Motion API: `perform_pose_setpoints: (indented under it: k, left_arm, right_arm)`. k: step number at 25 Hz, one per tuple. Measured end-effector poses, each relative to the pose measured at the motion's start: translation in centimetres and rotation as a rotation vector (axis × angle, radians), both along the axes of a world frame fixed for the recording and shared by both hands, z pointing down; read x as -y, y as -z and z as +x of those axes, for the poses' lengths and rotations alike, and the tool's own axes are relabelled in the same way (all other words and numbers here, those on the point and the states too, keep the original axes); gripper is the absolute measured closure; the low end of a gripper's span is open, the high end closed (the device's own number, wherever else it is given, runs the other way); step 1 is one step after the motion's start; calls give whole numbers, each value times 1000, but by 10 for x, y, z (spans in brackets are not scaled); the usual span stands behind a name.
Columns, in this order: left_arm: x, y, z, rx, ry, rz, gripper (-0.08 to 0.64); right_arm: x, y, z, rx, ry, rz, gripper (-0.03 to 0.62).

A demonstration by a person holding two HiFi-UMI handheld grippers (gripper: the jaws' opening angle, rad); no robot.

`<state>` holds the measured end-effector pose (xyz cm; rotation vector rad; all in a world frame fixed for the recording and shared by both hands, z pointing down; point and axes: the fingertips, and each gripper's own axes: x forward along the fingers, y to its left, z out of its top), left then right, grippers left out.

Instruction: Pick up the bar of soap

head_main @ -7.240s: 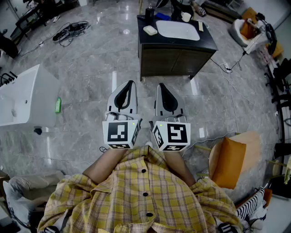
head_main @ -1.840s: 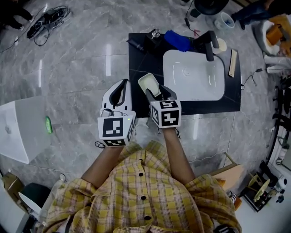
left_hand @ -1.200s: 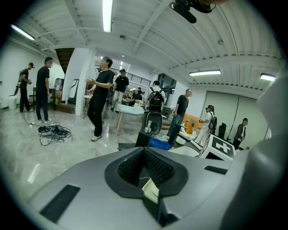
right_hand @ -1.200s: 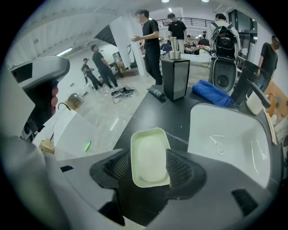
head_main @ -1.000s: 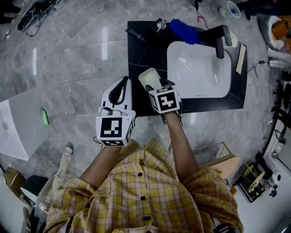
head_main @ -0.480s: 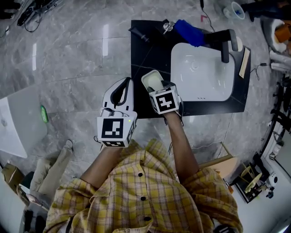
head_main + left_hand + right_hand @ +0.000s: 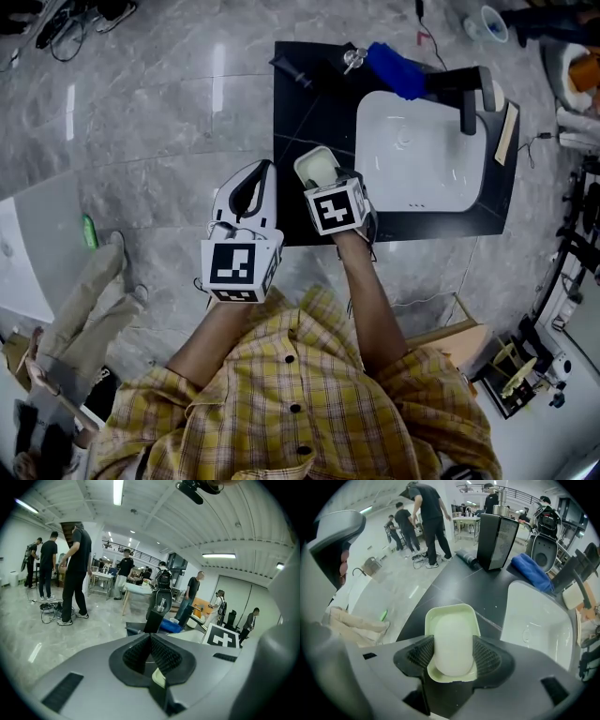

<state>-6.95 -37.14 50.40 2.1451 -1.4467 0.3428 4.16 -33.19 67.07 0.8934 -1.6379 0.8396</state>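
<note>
A pale bar of soap (image 7: 452, 630) lies in a light green dish (image 7: 451, 611) on the black vanity top (image 7: 487, 588). My right gripper (image 7: 453, 645) reaches over the near end of the dish, its ribbed pads (image 7: 423, 653) pressed against both long sides of the bar. In the head view the dish (image 7: 315, 165) shows just beyond the right gripper (image 7: 325, 180). My left gripper (image 7: 254, 180) hangs over the floor left of the vanity, its jaws together with nothing in them (image 7: 150, 637).
A white basin (image 7: 422, 141) is sunk into the vanity's right half, with a black tap (image 7: 469, 94) and a blue cloth (image 7: 394, 67) behind it. A black box (image 7: 497, 534) stands at the back. A person in beige trousers (image 7: 84, 300) stands at the left.
I have walked up to the vanity and my right gripper has reached over the soap dish and stayed there. A person in beige trousers has come in at the left.
</note>
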Motion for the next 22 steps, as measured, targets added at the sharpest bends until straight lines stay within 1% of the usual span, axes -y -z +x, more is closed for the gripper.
perform_pose_setpoints:
  k: [5, 9, 16, 22]
  left_arm:
    - [2, -2, -3, -6, -1, -10, 548]
    - [3, -7, -6, -6, -3, -15, 548]
    - [3, -6, -8, -11, -15, -18, 548]
    - [0, -6, -10, -9, -24, -20, 548]
  right_arm:
    - [-1, 0, -1, -19, 13, -45, 342]
    - [-5, -2, 6, -52, 17, -88, 342]
    - [-4, -3, 4, -37, 13, -78, 333]
    - [-3, 4, 1, -20, -28, -50, 334]
